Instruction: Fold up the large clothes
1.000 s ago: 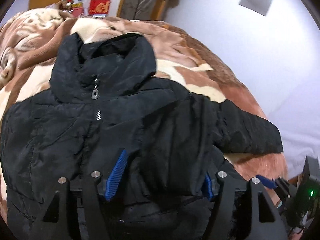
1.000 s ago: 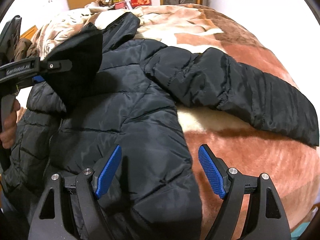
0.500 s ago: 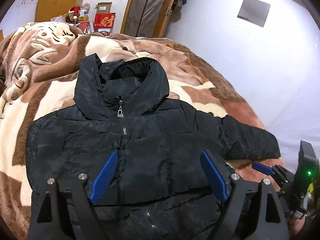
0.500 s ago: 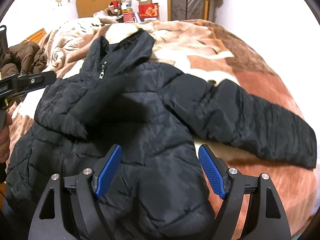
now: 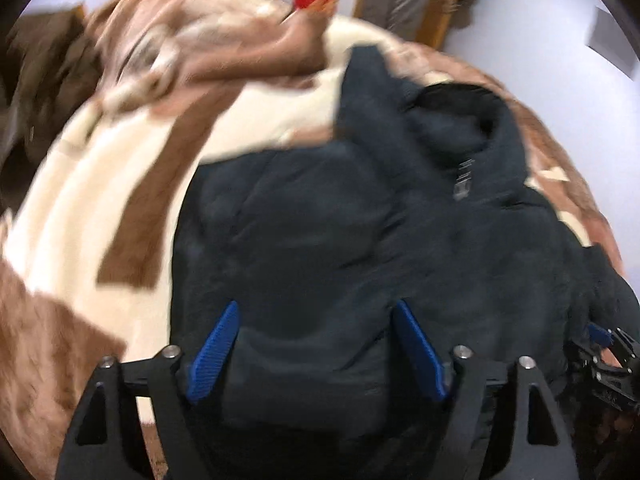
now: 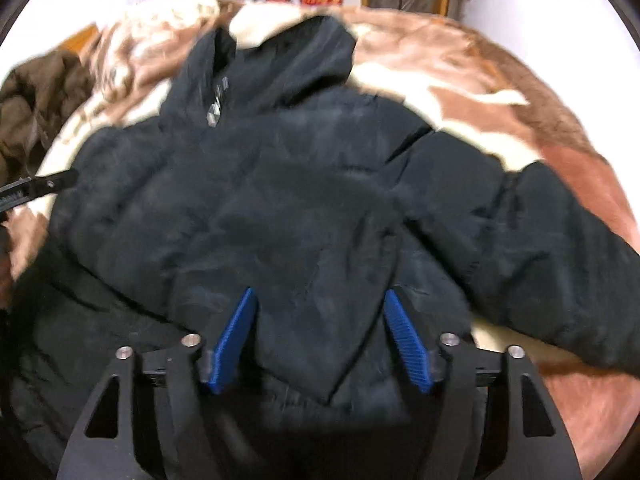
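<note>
Two grippers, both with jaws wide apart, nothing clamped. Left gripper [image 5: 316, 354] low over the hem end of the black puffer jacket [image 5: 360, 232], blue pads [image 5: 214, 354] either side of the fabric, not pinching. Right gripper [image 6: 320, 344] same story over the lower front: pads spread, cloth between them loose.

Jacket flat on the brown-and-cream fleece blanket [image 5: 80, 208], front up, zipped, collar [image 6: 288, 52] at the far end, zipper pull [image 6: 214, 116] just below it. Spread flat presumably to give square edges to fold against. Sleeve [image 6: 540, 256] on the right gripper's side stretched out sideways onto the blanket, not yet folded. Opposite side: looks like a sleeve flap already laid across the chest, tip close to the right gripper. Too blurred for certainty.

Both views motion-smeared, so tools likely in transit rather than parked.

Judgement: early fold stage, roughly one sleeve in. Next sensible target: the outstretched sleeve, gripped near the cuff and carried across the chest. Open jaws consistent with lining up a fresh grip.

Risks: slick shell plus thick fill, so a shallow pinch likely to slip. Springy padding likely to pop the fold back open.

Brown garment [image 6: 36, 100] bunched at the far left of the bed, well apart from the jacket, not involved.
</note>
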`<state>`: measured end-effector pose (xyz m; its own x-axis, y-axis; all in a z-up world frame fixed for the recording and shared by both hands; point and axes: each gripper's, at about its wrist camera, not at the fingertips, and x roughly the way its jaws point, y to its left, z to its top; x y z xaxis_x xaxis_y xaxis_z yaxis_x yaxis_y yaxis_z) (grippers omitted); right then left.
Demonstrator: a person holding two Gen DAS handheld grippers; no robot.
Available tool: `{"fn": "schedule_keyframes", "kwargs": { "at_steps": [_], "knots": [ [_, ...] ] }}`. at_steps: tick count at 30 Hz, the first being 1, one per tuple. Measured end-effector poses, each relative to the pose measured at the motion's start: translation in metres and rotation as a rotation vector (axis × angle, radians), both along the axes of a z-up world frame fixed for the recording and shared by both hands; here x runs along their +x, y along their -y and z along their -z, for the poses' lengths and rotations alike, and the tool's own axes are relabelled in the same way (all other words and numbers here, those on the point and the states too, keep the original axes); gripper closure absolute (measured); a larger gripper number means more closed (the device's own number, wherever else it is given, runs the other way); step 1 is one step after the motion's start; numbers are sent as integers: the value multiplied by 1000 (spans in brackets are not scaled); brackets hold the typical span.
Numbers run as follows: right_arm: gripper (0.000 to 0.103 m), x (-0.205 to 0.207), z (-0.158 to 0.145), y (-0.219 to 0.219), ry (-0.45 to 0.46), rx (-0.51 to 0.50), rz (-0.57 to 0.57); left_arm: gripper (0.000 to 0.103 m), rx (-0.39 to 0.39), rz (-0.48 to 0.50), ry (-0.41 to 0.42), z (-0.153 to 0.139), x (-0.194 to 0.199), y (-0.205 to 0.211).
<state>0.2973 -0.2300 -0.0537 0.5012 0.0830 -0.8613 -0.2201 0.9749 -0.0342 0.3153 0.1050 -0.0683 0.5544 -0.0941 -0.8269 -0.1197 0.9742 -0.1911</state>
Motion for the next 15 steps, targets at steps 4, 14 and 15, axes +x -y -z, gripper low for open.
{"fn": "schedule_keyframes", "kwargs": {
  "at_steps": [4, 14, 15],
  "knots": [
    [37, 28, 3, 15, -12, -5, 58, 24, -12, 20, 2, 0, -7, 1],
    [37, 31, -47, 1, 108, 19, 16, 27, 126, 12, 115, -41, 32, -13],
    [38, 37, -44, -2, 104, 19, 12, 32, 128, -4, 79, -29, 40, -20]
  ]
}}
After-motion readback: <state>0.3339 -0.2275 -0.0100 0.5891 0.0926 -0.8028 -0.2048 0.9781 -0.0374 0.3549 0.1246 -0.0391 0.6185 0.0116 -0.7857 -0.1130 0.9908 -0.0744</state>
